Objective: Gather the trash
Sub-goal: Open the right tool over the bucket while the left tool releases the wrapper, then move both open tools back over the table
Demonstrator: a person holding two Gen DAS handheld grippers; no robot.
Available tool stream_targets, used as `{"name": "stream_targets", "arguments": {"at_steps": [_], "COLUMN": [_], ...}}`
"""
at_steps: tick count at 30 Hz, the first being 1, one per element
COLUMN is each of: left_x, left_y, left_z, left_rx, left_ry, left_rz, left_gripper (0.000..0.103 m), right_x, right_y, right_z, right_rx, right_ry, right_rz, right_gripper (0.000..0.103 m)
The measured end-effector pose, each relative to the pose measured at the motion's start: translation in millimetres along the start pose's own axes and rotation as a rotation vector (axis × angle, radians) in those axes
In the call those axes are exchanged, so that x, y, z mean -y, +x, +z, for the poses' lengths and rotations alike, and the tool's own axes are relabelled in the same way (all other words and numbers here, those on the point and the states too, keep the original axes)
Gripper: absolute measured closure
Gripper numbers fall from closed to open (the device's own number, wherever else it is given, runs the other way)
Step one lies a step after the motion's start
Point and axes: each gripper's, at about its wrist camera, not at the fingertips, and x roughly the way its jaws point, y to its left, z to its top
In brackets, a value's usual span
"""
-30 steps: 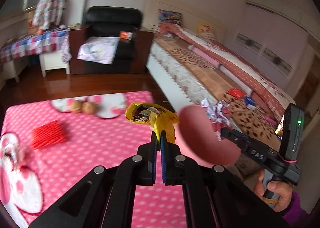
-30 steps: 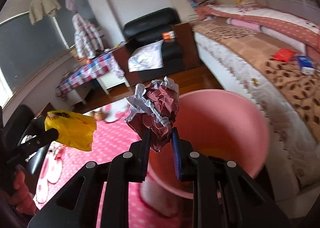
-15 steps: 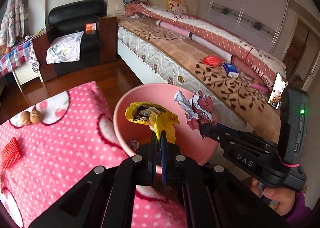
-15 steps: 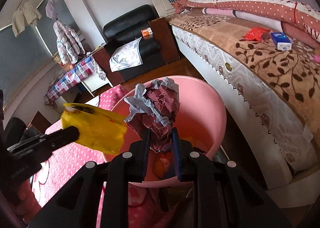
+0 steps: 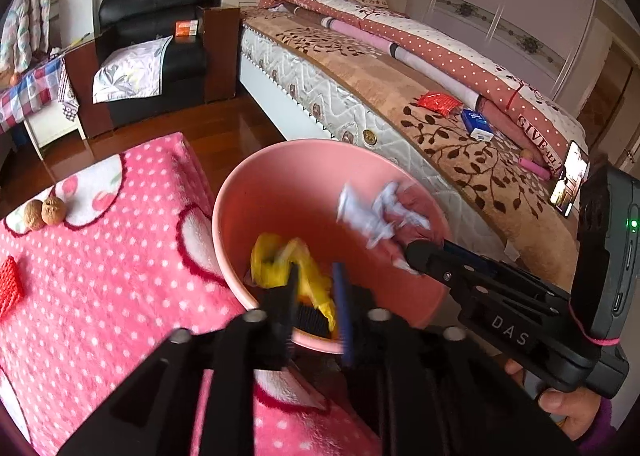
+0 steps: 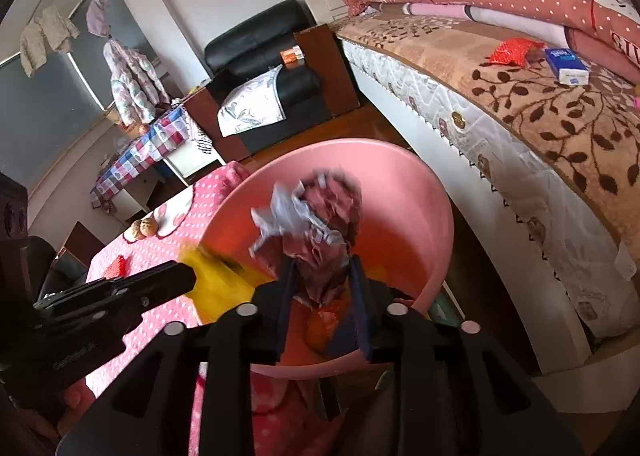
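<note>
Trash over pink bin, yellow wrapper loose in parted left claw, crumpled paper between spread right claw; likely snagging on fingers, or tumbling past rim at 3 o'clock.

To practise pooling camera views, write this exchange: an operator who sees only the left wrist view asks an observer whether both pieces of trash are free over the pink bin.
Operator: My left gripper is open, and the yellow wrapper is loose inside the pink bin. Is the right gripper open too?
Observer: Its fingers stand apart in the right wrist view, with the crumpled paper blurred between them, above the bin.
Operator: Is there anything at the bottom?
Observer: Yes, something orange lies there, below the paper.
</note>
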Motion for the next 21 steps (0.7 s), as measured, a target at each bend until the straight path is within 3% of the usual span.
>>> {"name": "stream_targets", "arguments": {"at_steps": [1, 11, 21], "left_x": [-1.1, -9.6, -27.7], "left_y": [-0.5, -23.9, -59.1], "left_z": [-0.5, -2.9, -12.0], "left_rx": [0.002, 0.056, 0.115], "left_ry": [-0.002, -0.015, -0.051], "left_rz": [0.0, -0.003, -0.001], "left_gripper": [0.074, 0.063, 0.06], "right_x": [0.5, -13.9, -40.4], "right_y": [0.5, -6.7, -24.1], "right_z": [0.3, 2.3, 1.5], "right_rx": [-0.001, 0.012, 0.044], "right_ry": [0.003, -0.022, -0.062], "right_rz": [-0.001, -0.009, -0.015], "right_gripper": [0.069, 0.067, 0.067]}}
